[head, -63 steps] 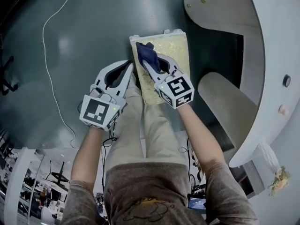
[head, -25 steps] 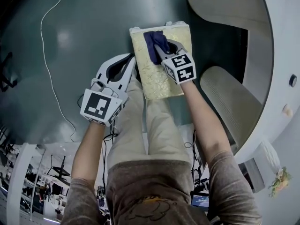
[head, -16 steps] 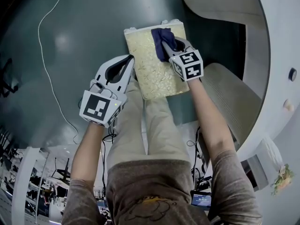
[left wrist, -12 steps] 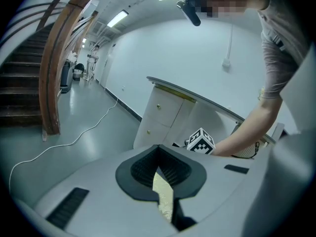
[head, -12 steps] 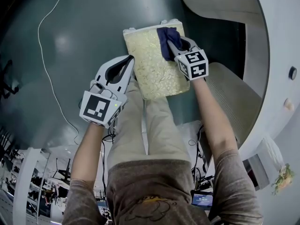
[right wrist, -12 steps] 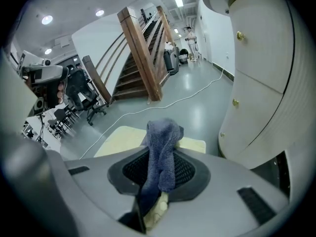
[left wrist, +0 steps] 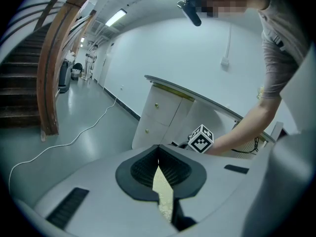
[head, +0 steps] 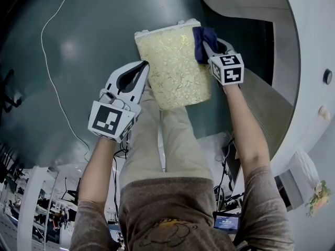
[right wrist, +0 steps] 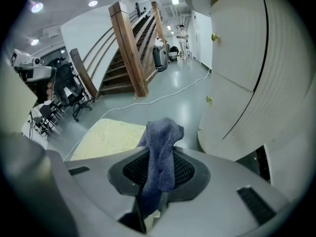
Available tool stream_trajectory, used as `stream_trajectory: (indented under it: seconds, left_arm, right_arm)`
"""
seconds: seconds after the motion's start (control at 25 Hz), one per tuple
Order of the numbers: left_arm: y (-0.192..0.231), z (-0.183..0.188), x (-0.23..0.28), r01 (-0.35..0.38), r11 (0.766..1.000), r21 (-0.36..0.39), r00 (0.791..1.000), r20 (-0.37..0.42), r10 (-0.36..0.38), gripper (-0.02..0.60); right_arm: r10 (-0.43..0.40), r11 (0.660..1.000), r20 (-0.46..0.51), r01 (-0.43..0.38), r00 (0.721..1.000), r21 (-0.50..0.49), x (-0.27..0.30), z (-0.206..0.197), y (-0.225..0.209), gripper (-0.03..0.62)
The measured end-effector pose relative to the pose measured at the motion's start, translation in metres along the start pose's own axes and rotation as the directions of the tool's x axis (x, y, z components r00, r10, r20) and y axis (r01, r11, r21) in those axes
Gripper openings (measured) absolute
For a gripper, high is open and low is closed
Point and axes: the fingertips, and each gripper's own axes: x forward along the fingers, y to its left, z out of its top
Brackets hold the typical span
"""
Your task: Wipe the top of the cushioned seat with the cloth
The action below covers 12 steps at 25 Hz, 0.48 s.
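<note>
The cushioned seat (head: 172, 61) is a rectangular stool top in pale yellow patterned fabric, in front of the person's knees. A dark blue cloth (head: 203, 40) hangs from my right gripper (head: 205, 45), which is shut on it at the seat's far right edge. In the right gripper view the cloth (right wrist: 162, 149) droops over the jaws and the seat (right wrist: 111, 137) lies to its left. My left gripper (head: 144, 67) is shut and holds nothing, its tips beside the seat's left edge. A sliver of the seat (left wrist: 163, 194) shows through its jaws.
A white curved cabinet (head: 298, 41) stands close on the right, seen also as the cabinet (right wrist: 242, 78). A white cable (head: 49, 82) trails over the grey floor at left. The person's legs (head: 167, 140) are just behind the seat. A wooden staircase (right wrist: 131, 53) stands further off.
My right gripper has dragged the cloth across the seat top from its far left to its far right edge. The left gripper has stayed in place.
</note>
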Motion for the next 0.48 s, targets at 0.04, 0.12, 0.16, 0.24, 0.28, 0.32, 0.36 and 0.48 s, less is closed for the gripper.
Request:
stream_trajectory:
  seconds: [0.04, 0.12, 0.16, 0.24, 0.28, 0.32, 0.36, 0.48]
  left_arm:
    - [-0.001, -0.001, 0.0, 0.001, 1.0, 0.002, 1.0, 0.0, -0.001, 0.018]
    - [-0.003, -0.001, 0.0, 0.004, 1.0, 0.005, 1.0, -0.002, -0.004, 0.018]
    - [-0.004, -0.001, 0.0, 0.006, 1.0, 0.007, 1.0, -0.003, -0.006, 0.018]
    - [-0.007, 0.0, -0.001, 0.011, 1.0, 0.01, 1.0, -0.004, -0.011, 0.018]
    - [-0.008, 0.0, -0.001, 0.014, 1.0, 0.012, 1.0, -0.005, -0.014, 0.018]
    - [-0.009, 0.0, -0.002, 0.016, 1.0, 0.013, 1.0, -0.004, -0.016, 0.018]
    - [-0.01, 0.0, -0.003, 0.018, 1.0, 0.014, 1.0, -0.004, -0.018, 0.018]
    - [-0.011, 0.001, -0.005, 0.021, 1.0, 0.018, 1.0, -0.001, -0.021, 0.018]
  right_arm:
    - [-0.012, 1.0, -0.002, 0.012, 1.0, 0.0, -0.003, -0.002, -0.003, 0.087]
    - [-0.023, 1.0, 0.003, 0.023, 1.0, 0.005, -0.009, -0.004, -0.007, 0.087]
    - [-0.025, 1.0, 0.009, 0.025, 1.0, 0.005, -0.013, -0.004, -0.007, 0.087]
    - [-0.026, 1.0, 0.023, 0.026, 0.999, -0.002, -0.022, -0.003, -0.005, 0.087]
    - [-0.025, 1.0, 0.029, 0.025, 0.999, -0.005, -0.026, -0.002, -0.003, 0.087]
    - [-0.021, 1.0, 0.036, 0.021, 0.999, -0.004, -0.03, -0.001, 0.0, 0.087]
    - [-0.014, 1.0, 0.043, 0.014, 0.999, -0.001, -0.033, 0.0, 0.004, 0.087]
    - [0.028, 1.0, 0.072, -0.029, 0.997, 0.011, -0.042, 0.004, 0.027, 0.087]
